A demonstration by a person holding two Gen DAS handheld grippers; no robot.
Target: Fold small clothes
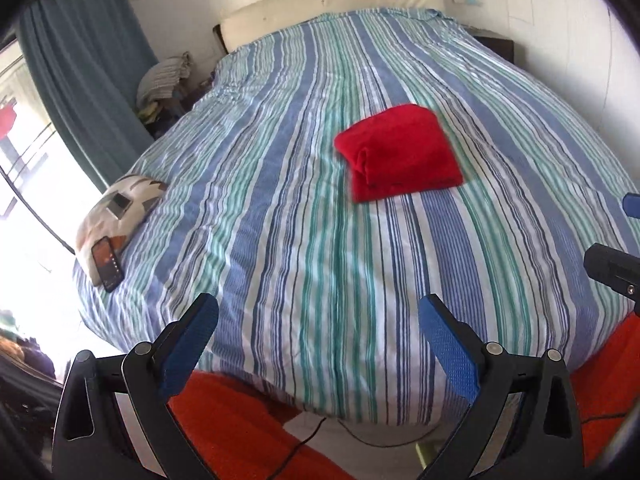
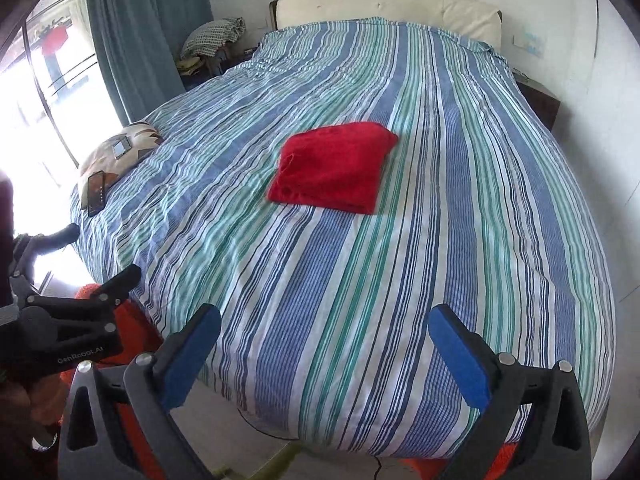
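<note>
A red garment [image 1: 400, 154] lies folded into a compact rectangle on the striped bedspread [image 1: 280, 220], right of the bed's middle. It also shows in the right wrist view [image 2: 334, 168], near the bed's centre. My left gripper [image 1: 320, 308] is open and empty, held back above the foot of the bed, well short of the garment. My right gripper [image 2: 324, 320] is open and empty too, also above the bed's foot. The left gripper [image 2: 132, 272] shows at the left edge of the right wrist view.
A patterned cushion [image 1: 120, 208] with a phone [image 1: 107, 262] and a small device on it sits at the bed's left edge. A cream headboard [image 1: 332, 0], a curtain [image 1: 84, 60] and a window stand beyond. An orange rug [image 1: 240, 428] and cables lie below the foot.
</note>
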